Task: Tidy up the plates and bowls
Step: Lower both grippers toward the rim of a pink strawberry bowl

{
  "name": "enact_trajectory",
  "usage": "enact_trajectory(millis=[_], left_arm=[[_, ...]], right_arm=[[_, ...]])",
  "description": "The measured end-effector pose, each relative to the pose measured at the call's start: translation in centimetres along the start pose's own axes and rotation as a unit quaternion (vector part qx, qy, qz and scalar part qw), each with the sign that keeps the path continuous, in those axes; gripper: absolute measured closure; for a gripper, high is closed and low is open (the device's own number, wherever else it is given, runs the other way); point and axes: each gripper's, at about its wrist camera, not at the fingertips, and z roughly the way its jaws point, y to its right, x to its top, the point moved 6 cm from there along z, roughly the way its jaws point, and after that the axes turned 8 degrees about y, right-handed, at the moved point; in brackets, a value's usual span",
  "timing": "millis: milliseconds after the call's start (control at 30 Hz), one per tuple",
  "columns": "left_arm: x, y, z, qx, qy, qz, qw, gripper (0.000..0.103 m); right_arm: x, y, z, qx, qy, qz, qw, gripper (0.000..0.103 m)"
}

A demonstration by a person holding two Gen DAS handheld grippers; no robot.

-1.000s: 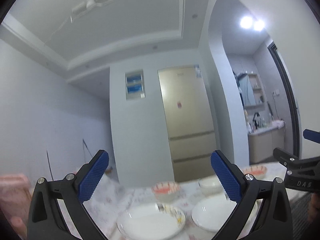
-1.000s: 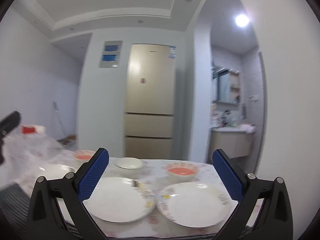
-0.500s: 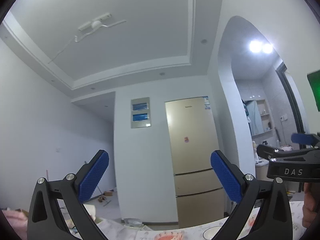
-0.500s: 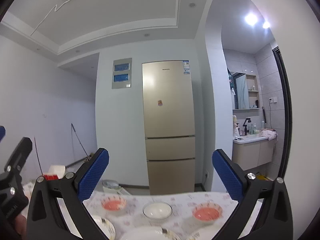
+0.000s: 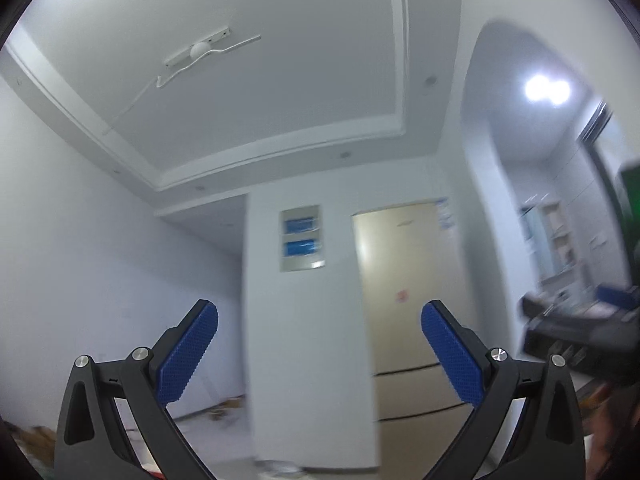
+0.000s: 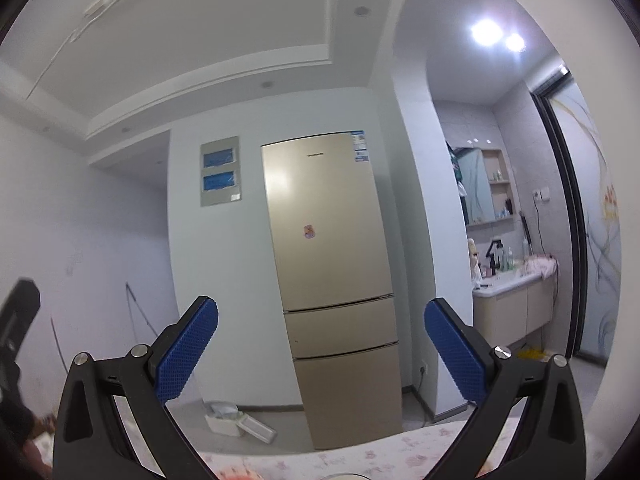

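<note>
White walls and a recessed white ceiling (image 6: 224, 20) enclose the room. A tall beige refrigerator (image 6: 332, 280) stands at the far wall, a grey panel (image 6: 220, 172) to its left. An arched opening on the right shows a lit washroom with vanity (image 6: 516, 304) and mirror (image 6: 476, 188). Grey floor (image 6: 280, 424).

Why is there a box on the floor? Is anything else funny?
A white box sits on the floor by the fridge with its lid lying beside it. Both grippers are open and empty. Nothing else stands out.
</note>
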Motion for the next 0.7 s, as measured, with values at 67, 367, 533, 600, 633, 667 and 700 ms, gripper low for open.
enact_trajectory(millis=[67, 367, 533, 600, 633, 667, 700], left_arm=[[-2.3, -0.3, 1.2, 0.004, -0.027, -0.016, 0.9995, 0.0], [-14.7, -2.2, 8.8, 0.004, -0.189, 0.001, 0.9819, 0.0], [-25.2, -3.2, 13.6, -0.01, -0.362, -0.054, 0.9306, 0.0], [-28.9, -3.0, 14.6, -0.014, -0.407, -0.05, 0.9118, 0.0], [-30.3, -2.9, 14.9, -0.019, -0.427, -0.05, 0.9025, 0.0], [-32.0, -2.8, 14.7, -0.024, -0.449, -0.051, 0.8915, 0.0], [-34.1, -2.9, 14.5, -0.025, -0.479, -0.055, 0.876, 0.0]], right_arm=[[-1.3, -0.2, 0.9, -0.006, -0.002, 0.005, 1.0, 0.0], [-13.3, -2.1, 6.8, -0.005, -0.103, -0.017, 0.994, 0.0], [-21.6, -3.7, 11.1, 0.033, -0.237, -0.013, 0.971, 0.0], [-24.2, -4.0, 11.9, 0.041, -0.273, -0.011, 0.961, 0.0], [-25.0, -3.9, 12.1, 0.047, -0.289, -0.009, 0.956, 0.0], [-25.9, -4.1, 12.2, 0.059, -0.305, -0.004, 0.95, 0.0], [-26.7, -4.2, 12.3, 0.074, -0.322, 0.005, 0.944, 0.0]])
